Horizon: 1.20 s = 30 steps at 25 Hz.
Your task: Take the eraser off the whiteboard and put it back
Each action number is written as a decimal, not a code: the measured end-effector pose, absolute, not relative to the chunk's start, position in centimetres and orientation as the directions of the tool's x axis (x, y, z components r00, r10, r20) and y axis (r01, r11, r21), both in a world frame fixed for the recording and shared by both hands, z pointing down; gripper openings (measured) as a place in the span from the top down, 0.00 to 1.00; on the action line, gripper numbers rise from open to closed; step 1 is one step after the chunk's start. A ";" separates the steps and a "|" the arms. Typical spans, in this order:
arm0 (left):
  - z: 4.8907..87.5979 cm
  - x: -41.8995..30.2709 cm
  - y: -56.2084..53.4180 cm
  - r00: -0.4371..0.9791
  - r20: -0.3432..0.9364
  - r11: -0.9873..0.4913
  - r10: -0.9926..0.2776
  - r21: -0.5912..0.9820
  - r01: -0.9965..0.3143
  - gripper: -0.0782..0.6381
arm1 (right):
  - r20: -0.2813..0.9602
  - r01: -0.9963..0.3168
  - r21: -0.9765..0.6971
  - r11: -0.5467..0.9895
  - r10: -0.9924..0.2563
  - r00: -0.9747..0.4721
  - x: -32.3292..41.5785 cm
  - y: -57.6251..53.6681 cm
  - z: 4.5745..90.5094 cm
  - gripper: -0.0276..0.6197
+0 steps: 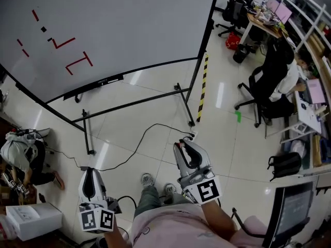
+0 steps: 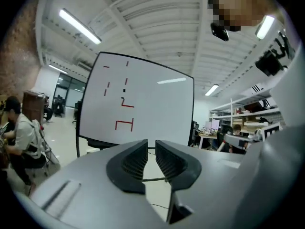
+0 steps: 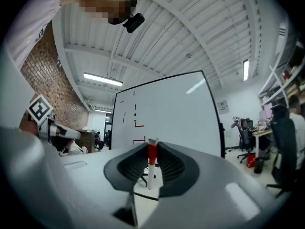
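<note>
1. A whiteboard [image 1: 129, 25] on a wheeled black stand was shown standing on a pale tiled floor [image 1: 155, 102]. Red marks [image 1: 77, 62] were drawn on its left part.
2. What appeared to be the eraser [image 1: 43, 29], a small black block, was seen on the board's face near its upper left, among the red marks.
3. The left claw [image 1: 89, 170] was held low in the head view, well apart from the board. Its jaws were parted by a narrow gap, and nothing was held between them.
4. The right claw [image 1: 183, 143] was also held well apart from the board. It was clamped on a red-and-white marker [image 3: 151, 168], which was gripped upright between the pads.
5. A black cable [image 1: 139, 138] was laid across the floor beneath the stand.
</note>
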<state>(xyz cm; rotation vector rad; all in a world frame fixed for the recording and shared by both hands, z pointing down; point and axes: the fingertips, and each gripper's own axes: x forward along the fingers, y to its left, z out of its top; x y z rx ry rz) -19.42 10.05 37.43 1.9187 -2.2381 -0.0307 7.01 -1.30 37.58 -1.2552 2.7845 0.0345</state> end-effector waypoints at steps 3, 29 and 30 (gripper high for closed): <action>35.2 -21.1 15.1 -0.218 0.111 0.234 -0.970 0.170 -0.957 0.84 | -0.051 -0.812 0.025 0.583 -0.811 -0.583 13.1 1.4 37.4 0.86; 33.3 -23.9 31.8 -0.307 0.047 0.310 -0.951 0.118 -0.943 0.72 | -0.111 -0.915 0.079 0.396 -0.909 -0.403 19.0 14.3 32.9 0.86; 33.2 -23.6 31.8 -0.303 0.048 0.307 -0.952 0.104 -0.946 0.69 | -0.112 -0.914 0.079 0.398 -0.908 -0.404 19.1 14.4 32.8 0.86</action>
